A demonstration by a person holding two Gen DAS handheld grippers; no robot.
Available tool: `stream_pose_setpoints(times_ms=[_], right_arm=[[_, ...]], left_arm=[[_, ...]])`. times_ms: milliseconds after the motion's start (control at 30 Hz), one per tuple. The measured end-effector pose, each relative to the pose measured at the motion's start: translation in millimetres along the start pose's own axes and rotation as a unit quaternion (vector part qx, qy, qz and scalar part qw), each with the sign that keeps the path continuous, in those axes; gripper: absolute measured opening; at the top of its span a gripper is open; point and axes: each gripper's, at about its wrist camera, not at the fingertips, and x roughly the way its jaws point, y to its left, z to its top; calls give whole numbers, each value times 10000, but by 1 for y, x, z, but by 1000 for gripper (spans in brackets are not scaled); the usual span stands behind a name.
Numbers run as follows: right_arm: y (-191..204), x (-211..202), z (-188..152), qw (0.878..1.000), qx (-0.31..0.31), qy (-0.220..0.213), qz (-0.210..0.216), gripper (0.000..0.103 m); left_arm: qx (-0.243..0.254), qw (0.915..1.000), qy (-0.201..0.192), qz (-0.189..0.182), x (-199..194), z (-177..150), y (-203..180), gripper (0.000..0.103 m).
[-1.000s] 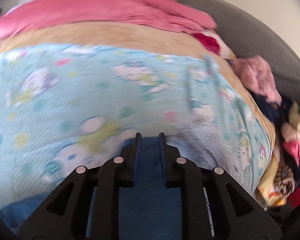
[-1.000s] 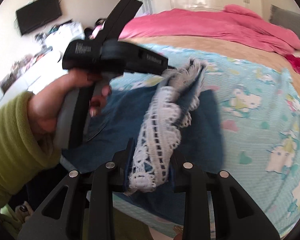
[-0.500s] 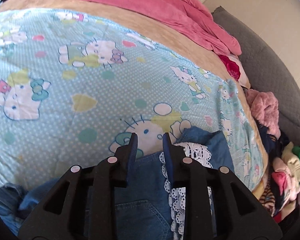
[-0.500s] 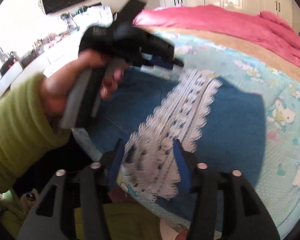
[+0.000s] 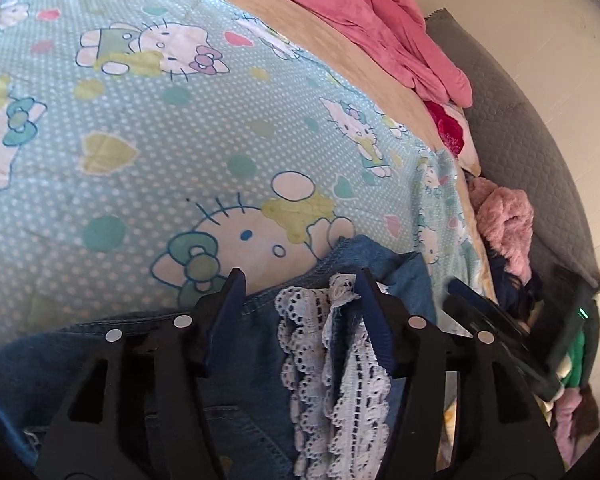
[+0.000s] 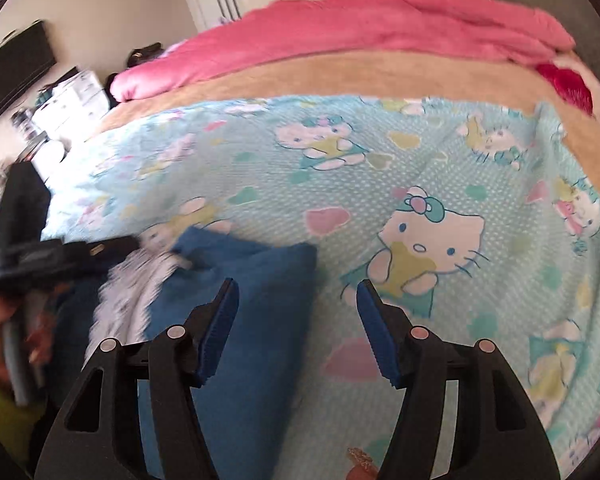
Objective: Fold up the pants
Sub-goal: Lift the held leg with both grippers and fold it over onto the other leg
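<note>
Step in hand, judged: release after a fold. The pants point(image 5: 260, 364), blue denim with a white lace trim point(image 5: 332, 360), lie on the cartoon-cat bedsheet point(image 5: 180, 128) at the near edge of the bed. Left tool point(image 5: 300, 312): jaws opening, half apart, lace between them but not pinched. Right tool point(image 6: 296, 320): jaws opening, nothing held, denim under its left finger. Next move likely calls for regripping an edge for a further fold. No legible writing or brand.

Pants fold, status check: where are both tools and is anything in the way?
Left tool opening over the lace trim, no clamp. Right tool opening, nothing gripped. Denim pants lying on the cartoon sheet. Nothing blocking the pants.
</note>
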Motion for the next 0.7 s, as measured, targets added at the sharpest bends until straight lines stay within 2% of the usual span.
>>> stream_pose_setpoints(times_ms=[100,200,267,300,333,367,433,467,567,633,700], right_arm=[[-8,21,6,9995,193,161,196,60],[-12,37,7,9983,267,380,340,60],[-8,40,4,9985,193,380,334,55],[-6,40,2,9987,109,353,361,50],[-4,38,2,9985,77,330,425,36],[-4,39,1,9980,79,332,534,22],[-1,34,0,9986,3,223,479,12],[-1,29,0,9988,-32,119,474,11],[-6,16,5,9984,100,-162,540,11],[-5,18,9,9988,81,-177,447,11],[-3,26,9,9995,13,-90,289,13]], left_arm=[[-203,9992,0,-355,-2,-1,0,52],[-289,9984,-21,-475,-4,-2,0,55],[-127,9996,40,-233,0,-4,-5,55],[-17,10000,65,-23,3,-4,-9,48],[129,9996,49,250,6,-5,-14,37],[218,9990,35,379,8,-6,-17,15],[299,9984,-71,468,7,-6,-25,13],[397,9981,-161,438,4,-6,-31,10],[876,9942,-469,421,-11,-2,-53,10],[1239,9879,-582,728,-12,-1,-63,10],[1397,9838,-539,988,-3,-1,-63,10]])
